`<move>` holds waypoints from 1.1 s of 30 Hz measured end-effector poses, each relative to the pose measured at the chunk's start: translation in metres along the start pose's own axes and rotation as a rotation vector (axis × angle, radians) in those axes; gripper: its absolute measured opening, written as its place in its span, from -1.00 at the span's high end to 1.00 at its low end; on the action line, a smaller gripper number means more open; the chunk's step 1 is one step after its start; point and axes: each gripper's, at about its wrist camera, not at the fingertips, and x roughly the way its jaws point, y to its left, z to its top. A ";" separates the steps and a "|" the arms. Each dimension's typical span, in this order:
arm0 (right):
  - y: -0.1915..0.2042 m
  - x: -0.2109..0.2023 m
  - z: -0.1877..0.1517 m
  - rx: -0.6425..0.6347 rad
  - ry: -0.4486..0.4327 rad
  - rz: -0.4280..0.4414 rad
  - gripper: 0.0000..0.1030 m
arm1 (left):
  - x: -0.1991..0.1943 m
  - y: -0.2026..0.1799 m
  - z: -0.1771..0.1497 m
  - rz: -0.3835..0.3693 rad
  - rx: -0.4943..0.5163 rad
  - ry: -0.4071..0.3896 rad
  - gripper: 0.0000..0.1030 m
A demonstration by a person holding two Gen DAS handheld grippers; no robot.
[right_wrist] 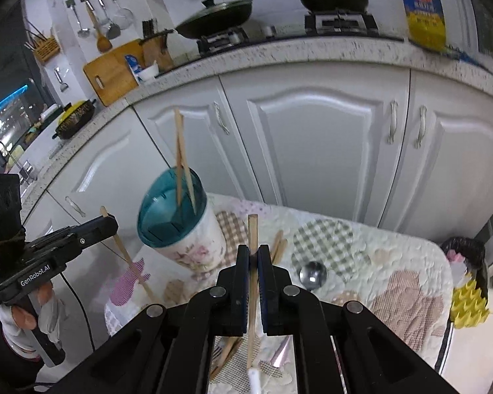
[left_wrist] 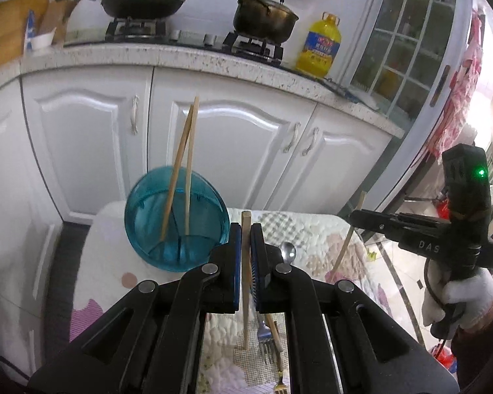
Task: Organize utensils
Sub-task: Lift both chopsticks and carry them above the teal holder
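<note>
Kitchen; quilted bench (right_wrist: pixel 378 262) before white cabinets. One chopstick (left_wrist: pixel 245 262) is pinched upright between the left gripper (left_wrist: pixel 245 246) fingers, another chopstick (right_wrist: pixel 252 262) by the right gripper (right_wrist: pixel 253 262). Holder (right_wrist: pixel 177 216) stands ahead-left of the fingers. Risk: a thin stick pivoting, missing the rim.

Right gripper (right_wrist: pixel 253 259) fingers (right_wrist: pixel 242 262) clamped on chopstick (right_wrist: pixel 252 229).

Evenly bright indoor light; cabinet doors (left_wrist: pixel 233 138) glare softly; fisheye edges bend, corners black.
</note>
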 end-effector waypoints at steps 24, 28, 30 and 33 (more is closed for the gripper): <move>0.033 -0.049 0.033 -0.066 -0.111 0.005 0.91 | -0.039 -0.004 0.017 -0.038 0.001 -0.042 0.92; 0.043 -0.058 0.046 -0.083 -0.134 0.017 0.91 | -0.056 0.002 0.032 -0.049 -0.012 -0.074 0.92; 0.048 -0.062 0.052 -0.093 -0.146 0.024 0.91 | -0.067 0.006 0.043 -0.045 -0.015 -0.100 0.92; 0.056 -0.071 0.065 -0.105 -0.175 0.038 0.91 | -0.080 0.012 0.059 -0.027 -0.014 -0.134 0.92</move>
